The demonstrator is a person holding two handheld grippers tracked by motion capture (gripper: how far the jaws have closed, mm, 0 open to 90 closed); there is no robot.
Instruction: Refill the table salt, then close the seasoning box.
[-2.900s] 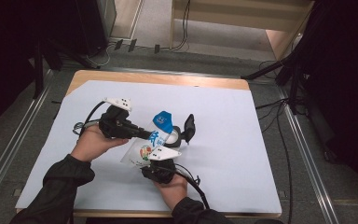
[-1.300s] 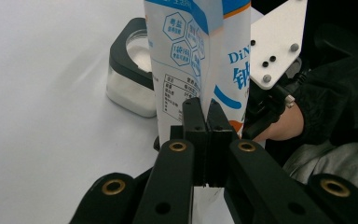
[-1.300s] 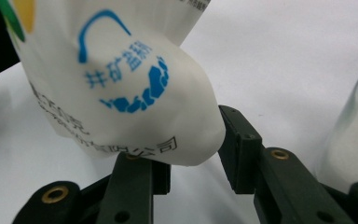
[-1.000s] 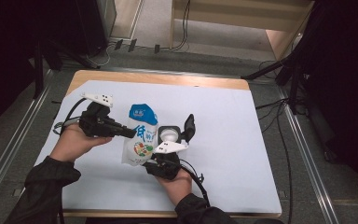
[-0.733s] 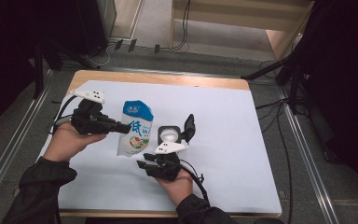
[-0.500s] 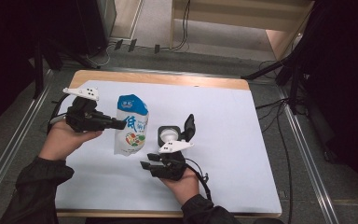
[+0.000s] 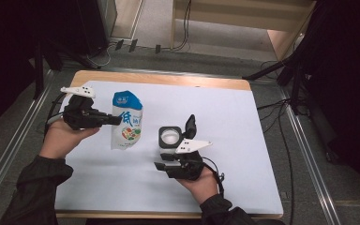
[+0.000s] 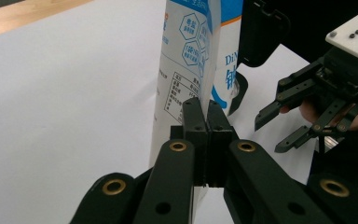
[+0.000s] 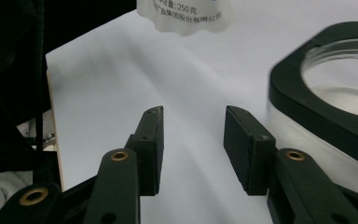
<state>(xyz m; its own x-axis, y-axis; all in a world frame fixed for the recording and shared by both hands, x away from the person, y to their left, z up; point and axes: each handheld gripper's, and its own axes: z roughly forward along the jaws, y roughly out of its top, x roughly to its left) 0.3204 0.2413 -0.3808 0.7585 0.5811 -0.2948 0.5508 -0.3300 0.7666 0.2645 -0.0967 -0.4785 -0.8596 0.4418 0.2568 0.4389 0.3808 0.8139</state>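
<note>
A white and blue pouch [image 7: 127, 124] hangs upright just over the white mat [image 7: 243, 140], left of centre. My left gripper [image 7: 117, 119] is shut on its side seam, and the left gripper view shows the jaws [image 8: 200, 105] pinching that edge of the pouch [image 8: 186, 56]. A clear jar [image 7: 170, 137] with a black square rim stands to the right, its flip lid [image 7: 190, 125] raised. My right gripper [image 7: 161, 161] sits just in front of the jar, a little off the mat. Its jaws [image 9: 193, 116] have just been opening, with nothing between them. The jar [image 9: 335, 93] is at their right.
The mat covers a wooden table whose far edge [image 7: 168, 79] shows as a bare strip. Cables trail on the floor to the right and behind. The right gripper [image 8: 270, 135] appears beyond the pouch in the left gripper view. The pouch's bottom [image 9: 186, 18] hangs ahead of the right jaws.
The left gripper has carried the pouch leftward and turned it upright. The right gripper has drawn back from the pouch's bottom toward the near edge, lifted, and spread its jaws.
</note>
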